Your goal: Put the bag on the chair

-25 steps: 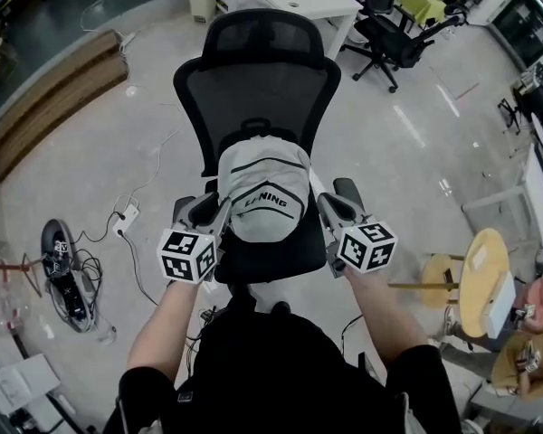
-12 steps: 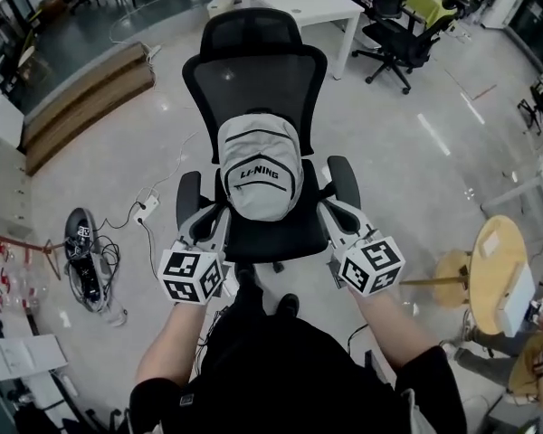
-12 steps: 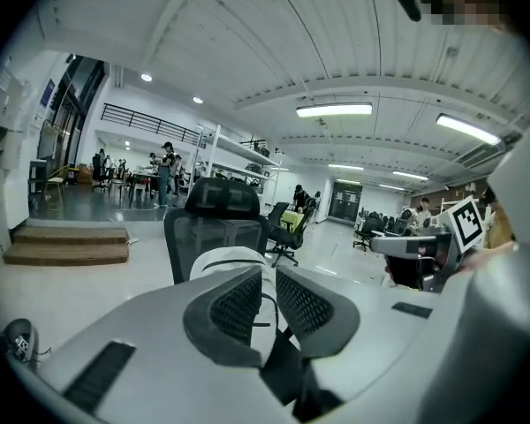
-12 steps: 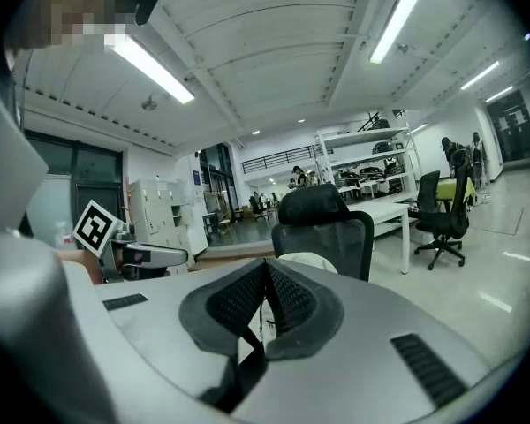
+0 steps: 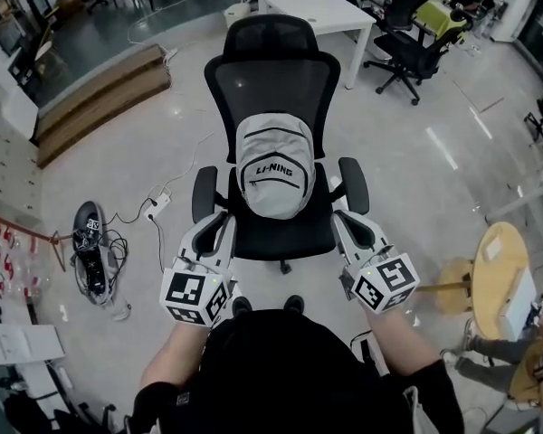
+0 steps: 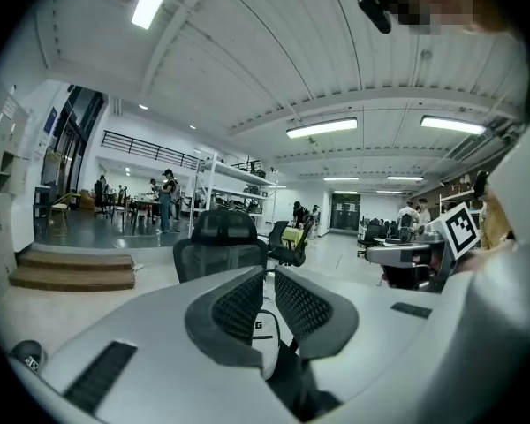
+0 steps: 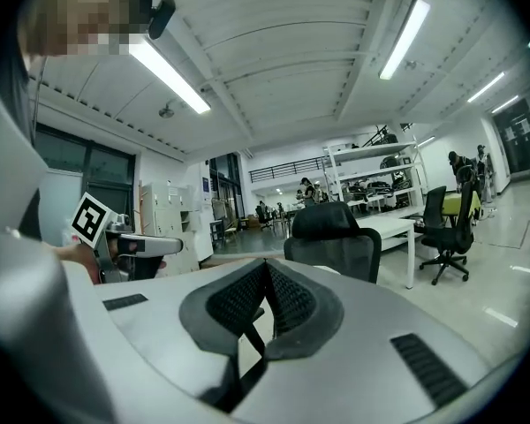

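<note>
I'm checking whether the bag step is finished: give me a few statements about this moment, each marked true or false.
1. The bag lies on the floor beside the chair. False: it stands on the chair's seat, leaning against the back.
2. The right gripper has its jaws together with nothing between them. True.
3. The bag is bright red. False: it is grey with black trim.
4. A white table stands beyond the chair. True.
</note>
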Demonstrator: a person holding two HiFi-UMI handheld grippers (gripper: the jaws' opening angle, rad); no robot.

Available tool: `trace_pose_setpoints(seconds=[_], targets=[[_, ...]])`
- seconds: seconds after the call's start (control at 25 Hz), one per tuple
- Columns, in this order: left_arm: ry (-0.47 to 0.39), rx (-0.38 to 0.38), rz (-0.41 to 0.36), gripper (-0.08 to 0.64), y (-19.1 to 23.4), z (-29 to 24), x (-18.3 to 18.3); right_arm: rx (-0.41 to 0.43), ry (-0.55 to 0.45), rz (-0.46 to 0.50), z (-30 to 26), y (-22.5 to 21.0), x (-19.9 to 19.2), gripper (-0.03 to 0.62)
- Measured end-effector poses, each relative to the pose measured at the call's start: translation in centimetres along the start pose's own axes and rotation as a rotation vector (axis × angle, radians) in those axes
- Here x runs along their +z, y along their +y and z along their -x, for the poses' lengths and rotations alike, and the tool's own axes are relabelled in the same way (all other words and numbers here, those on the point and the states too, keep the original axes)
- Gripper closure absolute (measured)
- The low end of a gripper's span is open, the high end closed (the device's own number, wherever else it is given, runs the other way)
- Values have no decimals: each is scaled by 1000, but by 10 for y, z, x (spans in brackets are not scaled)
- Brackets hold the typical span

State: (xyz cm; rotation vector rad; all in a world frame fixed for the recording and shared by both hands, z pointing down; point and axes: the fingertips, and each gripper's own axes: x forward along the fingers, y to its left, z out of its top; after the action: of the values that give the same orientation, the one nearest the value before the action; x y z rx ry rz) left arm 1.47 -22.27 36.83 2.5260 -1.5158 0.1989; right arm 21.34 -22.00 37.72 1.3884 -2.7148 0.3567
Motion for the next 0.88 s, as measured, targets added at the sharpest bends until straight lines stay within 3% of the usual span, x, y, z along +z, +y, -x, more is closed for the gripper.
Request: trace_pose_setpoints(seconds=[0.32, 0.6, 0.88], targets=[[-41, 44, 11, 511, 61, 44, 9, 80, -54, 63, -37, 75, 27, 565], [-63, 68, 41, 512, 107, 57, 11, 9, -68, 61, -50, 94, 25, 565], [-25, -8, 49, 515, 116, 59, -6, -61, -44, 55, -47, 104, 14, 565]])
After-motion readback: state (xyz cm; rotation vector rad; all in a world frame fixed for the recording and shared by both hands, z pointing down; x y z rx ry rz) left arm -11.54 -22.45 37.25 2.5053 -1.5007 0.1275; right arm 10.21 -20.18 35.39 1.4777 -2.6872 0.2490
